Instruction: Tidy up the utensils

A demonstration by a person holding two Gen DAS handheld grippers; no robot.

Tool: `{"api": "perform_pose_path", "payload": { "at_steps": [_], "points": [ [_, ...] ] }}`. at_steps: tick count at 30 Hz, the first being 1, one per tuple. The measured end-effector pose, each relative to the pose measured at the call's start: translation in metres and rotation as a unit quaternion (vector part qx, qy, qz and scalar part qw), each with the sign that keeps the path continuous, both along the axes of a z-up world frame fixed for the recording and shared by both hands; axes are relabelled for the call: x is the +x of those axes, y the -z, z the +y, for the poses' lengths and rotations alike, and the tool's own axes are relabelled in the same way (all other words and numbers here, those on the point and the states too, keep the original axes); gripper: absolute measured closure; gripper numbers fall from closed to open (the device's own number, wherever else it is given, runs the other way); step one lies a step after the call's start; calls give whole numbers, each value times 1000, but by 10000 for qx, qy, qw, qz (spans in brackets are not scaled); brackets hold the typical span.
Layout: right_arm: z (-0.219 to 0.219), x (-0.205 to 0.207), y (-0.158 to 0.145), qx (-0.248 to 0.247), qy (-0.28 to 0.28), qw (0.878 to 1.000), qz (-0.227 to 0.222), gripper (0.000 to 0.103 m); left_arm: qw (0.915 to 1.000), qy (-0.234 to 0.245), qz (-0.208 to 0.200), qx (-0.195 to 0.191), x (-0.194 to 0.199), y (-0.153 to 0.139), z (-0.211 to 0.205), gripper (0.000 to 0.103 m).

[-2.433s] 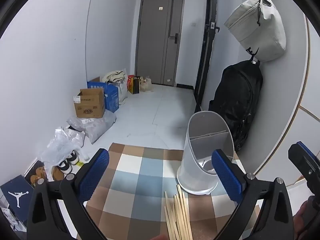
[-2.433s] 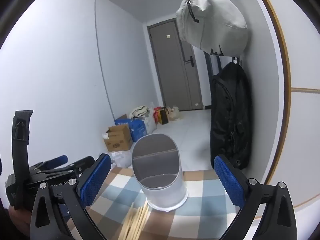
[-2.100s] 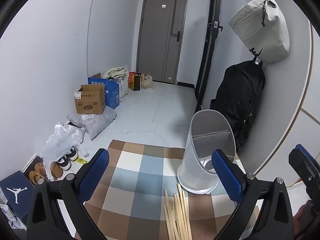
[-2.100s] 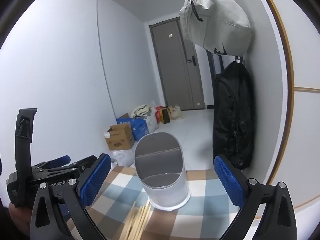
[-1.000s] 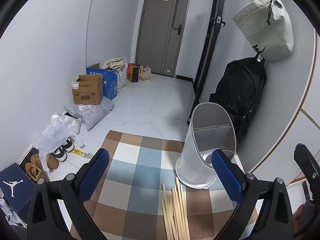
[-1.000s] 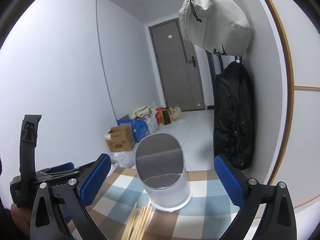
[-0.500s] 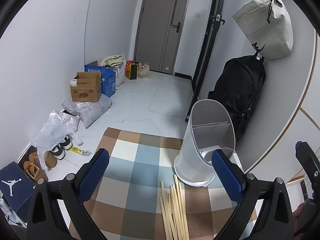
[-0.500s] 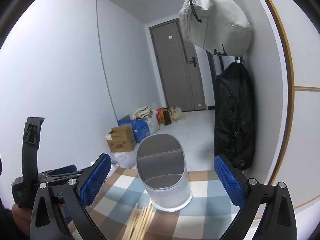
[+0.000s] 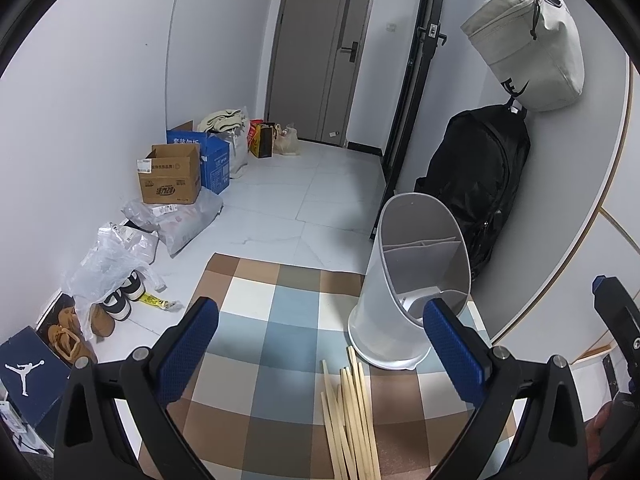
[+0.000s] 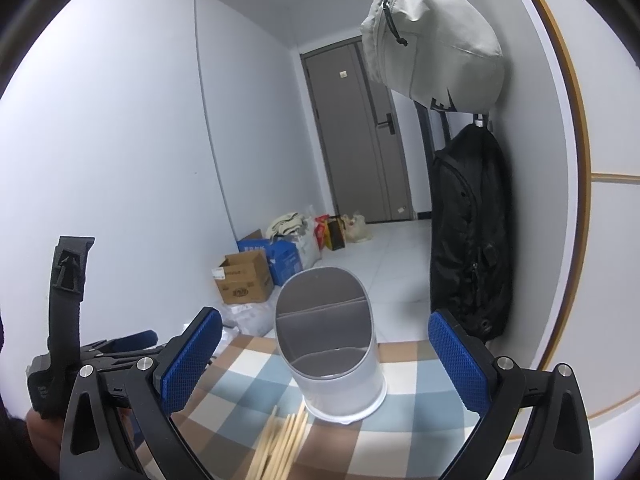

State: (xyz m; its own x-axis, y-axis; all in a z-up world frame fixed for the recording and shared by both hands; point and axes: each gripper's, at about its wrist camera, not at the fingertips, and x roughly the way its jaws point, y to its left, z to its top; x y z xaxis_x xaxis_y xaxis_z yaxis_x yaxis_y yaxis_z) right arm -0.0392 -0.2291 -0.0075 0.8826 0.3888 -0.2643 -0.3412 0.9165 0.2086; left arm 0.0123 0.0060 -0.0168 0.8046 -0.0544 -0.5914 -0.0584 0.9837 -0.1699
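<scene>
Right now I have the left gripper (image 9: 320, 336) spread wide with nothing between its blue pads (image 9: 188, 344), and the right gripper (image 10: 324, 352) equally wide and empty. Just ahead, wooden chopsticks (image 9: 352, 416) lie bundled on the checked cloth (image 9: 256, 320), tips beside the white divided utensil holder (image 9: 416, 272), which stands upright near a black backpack (image 9: 480, 176).

White walls (image 9: 100, 92), grey door (image 9: 320, 52), pale tiled floor (image 9: 272, 216), checked rug (image 9: 260, 344)
</scene>
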Motion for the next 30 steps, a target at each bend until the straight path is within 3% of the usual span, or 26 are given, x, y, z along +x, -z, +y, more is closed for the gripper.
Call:
{"api": "perform_pose_path", "payload": {
  "at_steps": [14, 20, 26, 30],
  "points": [
    [4, 9, 8, -114, -76, 9998, 129, 0, 9993, 173, 309, -81, 11, 11, 0, 3],
    [13, 25, 21, -457, -95, 9980, 424, 0, 9937, 397, 1050, -28, 28, 38, -1, 3],
    [18, 45, 36, -593, -261, 9944, 831, 0, 9800, 617, 1875, 271, 43, 74, -7, 4],
    [17, 56, 42, -519, -349, 9926, 1043, 0, 9719, 707, 2222, 324, 52, 87, -7, 11]
  ]
}}
